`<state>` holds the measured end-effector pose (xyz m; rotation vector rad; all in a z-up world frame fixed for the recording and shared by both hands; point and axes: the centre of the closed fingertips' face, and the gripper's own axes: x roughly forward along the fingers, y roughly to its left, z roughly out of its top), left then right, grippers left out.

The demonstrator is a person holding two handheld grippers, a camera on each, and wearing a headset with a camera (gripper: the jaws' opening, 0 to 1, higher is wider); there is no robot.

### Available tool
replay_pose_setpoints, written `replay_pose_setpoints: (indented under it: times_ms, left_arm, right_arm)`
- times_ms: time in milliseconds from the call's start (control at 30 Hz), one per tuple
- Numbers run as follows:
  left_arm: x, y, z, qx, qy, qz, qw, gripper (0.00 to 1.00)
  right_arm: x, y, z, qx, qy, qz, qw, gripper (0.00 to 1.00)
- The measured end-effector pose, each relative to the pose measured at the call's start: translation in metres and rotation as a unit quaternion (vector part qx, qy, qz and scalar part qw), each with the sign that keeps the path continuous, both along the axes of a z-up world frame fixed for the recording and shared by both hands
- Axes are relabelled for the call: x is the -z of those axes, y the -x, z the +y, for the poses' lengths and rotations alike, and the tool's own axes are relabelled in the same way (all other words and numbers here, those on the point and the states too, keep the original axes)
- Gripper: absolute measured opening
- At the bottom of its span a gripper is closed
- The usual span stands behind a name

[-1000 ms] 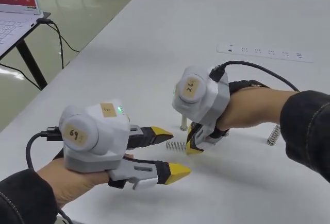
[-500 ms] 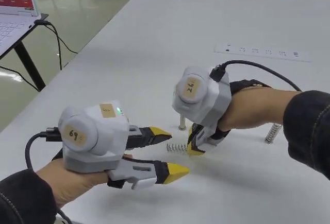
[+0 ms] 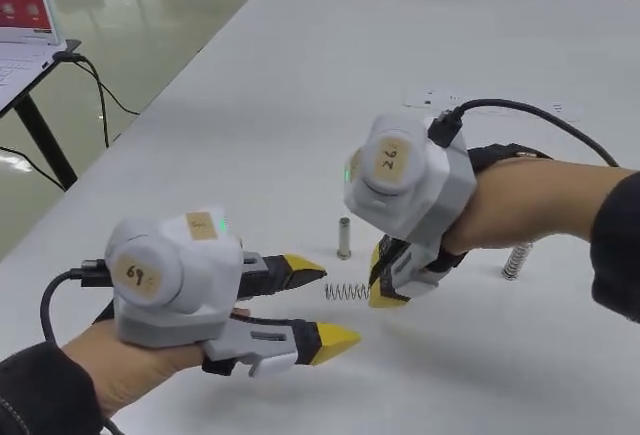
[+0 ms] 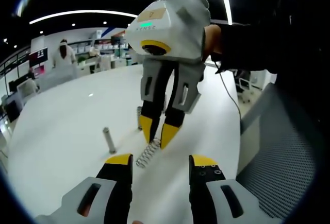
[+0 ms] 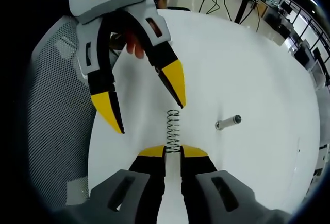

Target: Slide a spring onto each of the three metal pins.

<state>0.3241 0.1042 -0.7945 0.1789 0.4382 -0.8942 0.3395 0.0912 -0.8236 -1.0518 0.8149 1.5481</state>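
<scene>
The head view is showing the whole layout. Both hands are holding their tools low over the white tabletop (image 3: 250, 75). A short metal pin (image 3: 344, 238) is standing upright just beyond them, and a second spring (image 3: 515, 260) is standing upright beside the right wrist. A laptop (image 3: 15, 15) is sitting on a side stand at the far left.

The right gripper view is giving the closest look at the grip. The right tongs (image 5: 173, 152) are pinching narrowly on one end of a thin wire spring (image 5: 173, 128). Its evenly spaced coils are running straight out from the tips towards the left tongs (image 5: 147, 112), and the pin (image 5: 228, 123) is standing apart to one side.

The left gripper view is looking from the other end. The left tongs (image 4: 161, 160) are standing wide apart and gripping nothing. The right tongs (image 4: 157, 139) are pointing down from above, and the spring (image 4: 147, 154) is slanting down from their yellow tips towards the tabletop, with the grey pin (image 4: 109, 140) nearby.

In the head view the spring (image 3: 347, 291) is lying nearly level between the right tongs (image 3: 385, 295) and the left tongs (image 3: 330, 302), near the pin but not on it.
</scene>
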Motion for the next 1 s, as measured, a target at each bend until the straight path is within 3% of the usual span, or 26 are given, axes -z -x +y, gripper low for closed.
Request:
replay_pose_setpoints:
  times_ms: [400,1000]
  left_arm:
    - [-0.002,0.004,-0.007,0.016,-0.004,-0.004,0.9999,0.36]
    - [-0.010,0.012,-0.021,0.049,-0.004,-0.017,0.9986,0.32]
  right_arm:
    - [-0.018,0.020,-0.011,0.004,-0.015,0.003,0.9999,0.07]
    - [-0.039,0.036,-0.027,0.015,-0.032,0.004,0.9994,0.07]
